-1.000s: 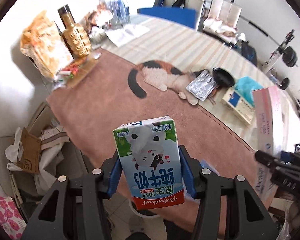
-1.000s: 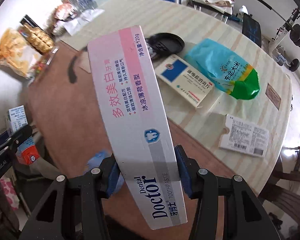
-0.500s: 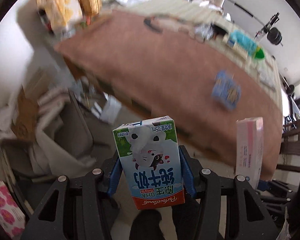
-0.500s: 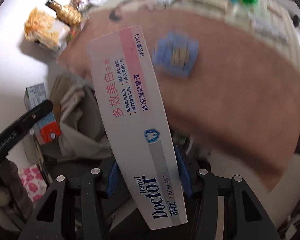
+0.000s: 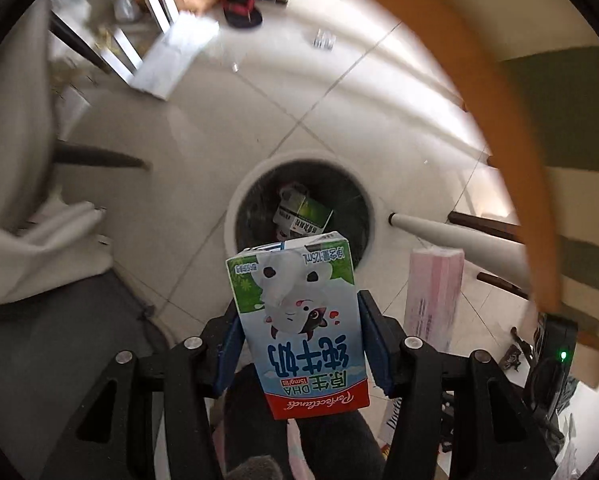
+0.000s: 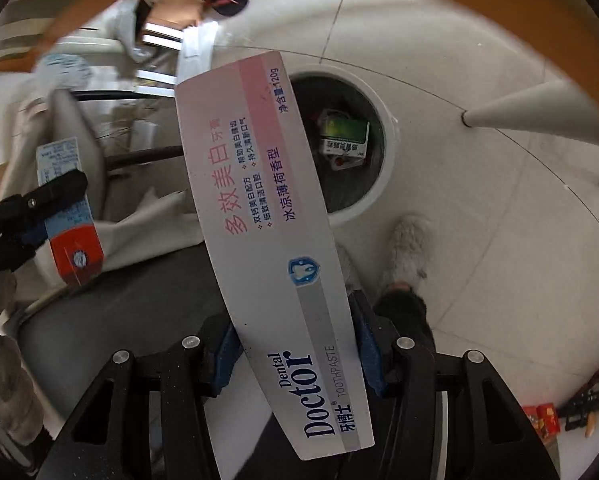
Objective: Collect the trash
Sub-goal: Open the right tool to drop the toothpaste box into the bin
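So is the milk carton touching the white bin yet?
Apart. The left wrist view shows the milk carton held between the jaws in the air above the bin, which stands on the floor below.

The milk carton (image 5: 299, 320) is printed card with a slight sheen; the toothpaste box (image 6: 267, 220) is smooth, satin card. Both grippers' frames are matt black plastic with blue pads (image 5: 373, 344). The floor (image 5: 339, 92) is glossy pale tile. The bin (image 5: 235, 208) has a smooth white plastic rim.

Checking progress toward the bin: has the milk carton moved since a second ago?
Yes. The milk carton has dropped from over the table to just above the trash bin.
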Tool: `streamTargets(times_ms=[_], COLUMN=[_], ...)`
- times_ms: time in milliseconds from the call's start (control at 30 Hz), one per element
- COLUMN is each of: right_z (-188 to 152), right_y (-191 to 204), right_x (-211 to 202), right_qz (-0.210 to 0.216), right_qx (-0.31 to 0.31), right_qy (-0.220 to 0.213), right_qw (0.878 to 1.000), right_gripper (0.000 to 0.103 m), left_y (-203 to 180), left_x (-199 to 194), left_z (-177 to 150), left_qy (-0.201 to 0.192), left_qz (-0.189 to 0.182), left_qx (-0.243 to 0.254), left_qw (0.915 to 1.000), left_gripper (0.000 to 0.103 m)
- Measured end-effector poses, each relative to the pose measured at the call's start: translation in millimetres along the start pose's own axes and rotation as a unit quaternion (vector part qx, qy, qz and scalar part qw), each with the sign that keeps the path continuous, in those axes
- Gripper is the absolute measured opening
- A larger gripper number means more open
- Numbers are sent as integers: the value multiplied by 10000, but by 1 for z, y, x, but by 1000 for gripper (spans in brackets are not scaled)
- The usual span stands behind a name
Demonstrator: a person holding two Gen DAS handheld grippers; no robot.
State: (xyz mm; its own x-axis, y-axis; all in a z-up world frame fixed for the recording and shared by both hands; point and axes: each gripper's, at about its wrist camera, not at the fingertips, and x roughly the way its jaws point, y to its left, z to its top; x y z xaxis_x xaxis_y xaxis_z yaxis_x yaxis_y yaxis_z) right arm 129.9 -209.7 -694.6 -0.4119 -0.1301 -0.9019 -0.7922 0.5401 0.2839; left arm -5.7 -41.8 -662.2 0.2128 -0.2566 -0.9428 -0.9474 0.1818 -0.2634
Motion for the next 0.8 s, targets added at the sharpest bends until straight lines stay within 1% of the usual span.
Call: streamTargets(times_ms=[33,67,100,133,167,200,233,267,333,400,467,600,667,800], right_z=[11,21,28,37,45,54,60,64,70,72,71,64,60,56], right_y=[-7,-13,-19,-25,-29,-32,-37,-40,-42,-44,-44,-42,-39,-32], right_x=[16,34,48,62,74,84,95,101,112,116,117,109,102,91], right_qz=[80,160,212,282,307,276,266,252,141,-100,-428,-995,-1176,-1317], right_qx=[39,85,142,223,271,319,361,355,291,246,189,54,-1,-37], right_qy=[15,69,107,109,120,149,136,122,34,-83,-219,-594,-741,-895], right_qw=[10000,9998,9996,9993,9991,9990,9989,9990,9995,9996,9987,9933,9903,9872], right_gripper=[54,54,54,54,55,55,58,73,91,93,98,99,99,99], left_y=[4,6,9,10,11,12,15,16,20,25,28,31,31,27], left_x=[14,27,41,50,57,64,67,70,75,76,79,81,81,75], left_z=[5,10,13,16,17,19,20,21,20,17,16,8,3,-6], left_qy=[24,9,-18,-44,-62,-88,-125,-171,-308,-581,-777,-749,-681,-663], left_qz=[3,-7,21,59,70,112,178,253,428,624,949,1235,1248,1386], left_qx=[-14,-33,-45,-43,-32,-6,16,48,90,135,206,318,362,431], left_qw=[10000,10000,10000,10000,10000,9999,9998,9995,9986,9963,9922,9890,9892,9872], left_gripper=[51,59,78,89,103,103,103,103,103,103,103,103,103,103])
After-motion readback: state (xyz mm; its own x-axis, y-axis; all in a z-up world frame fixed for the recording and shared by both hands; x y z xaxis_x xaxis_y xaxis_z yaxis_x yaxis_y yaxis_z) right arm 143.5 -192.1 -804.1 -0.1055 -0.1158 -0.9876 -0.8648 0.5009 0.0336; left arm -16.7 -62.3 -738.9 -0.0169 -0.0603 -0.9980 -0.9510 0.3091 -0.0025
